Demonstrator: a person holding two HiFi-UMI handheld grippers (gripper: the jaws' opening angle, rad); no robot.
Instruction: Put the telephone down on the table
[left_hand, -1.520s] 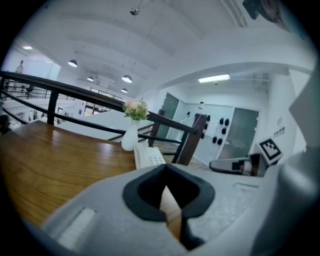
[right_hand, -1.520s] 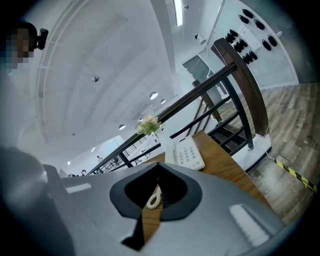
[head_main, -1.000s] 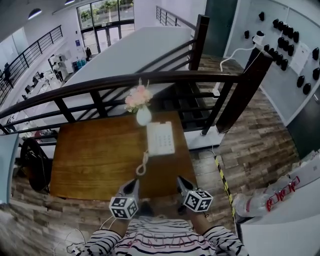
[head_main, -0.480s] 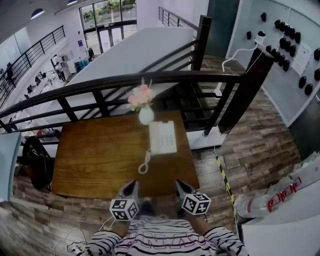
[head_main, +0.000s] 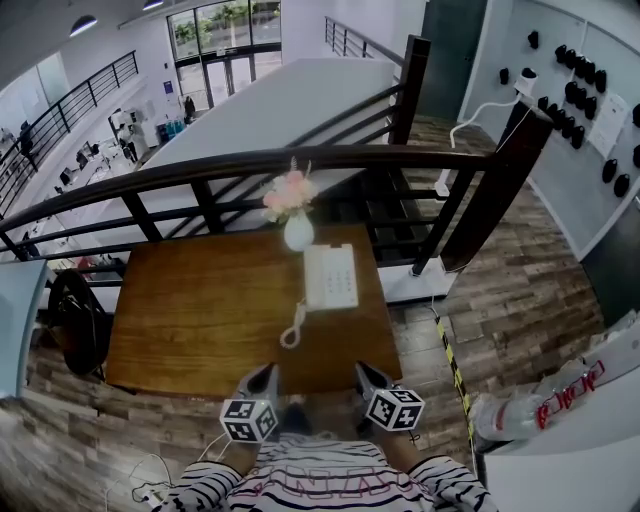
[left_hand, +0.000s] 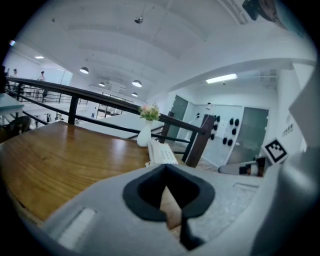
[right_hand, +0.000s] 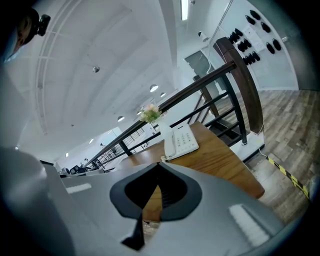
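Note:
A white telephone (head_main: 333, 277) lies on the wooden table (head_main: 200, 310) near its right edge, with the handset resting on its left side and a coiled cord (head_main: 291, 330) trailing toward me. My left gripper (head_main: 268, 369) and right gripper (head_main: 362, 369) hover side by side just off the table's near edge, both shut and holding nothing. The telephone (left_hand: 161, 152) shows beyond the closed tips of the left gripper (left_hand: 165, 166) in the left gripper view. The right gripper view shows the telephone (right_hand: 181, 141) past the closed tips of the right gripper (right_hand: 160, 166).
A white vase with pink flowers (head_main: 297, 230) stands right behind the telephone. A dark railing (head_main: 300, 160) runs along the table's far side. A black chair (head_main: 75, 320) sits at the table's left end. Yellow-black floor tape (head_main: 447, 355) and a white counter (head_main: 570, 420) lie to the right.
The head view has shifted slightly. Both grippers stay shut near the table's front edge, and the telephone has not moved.

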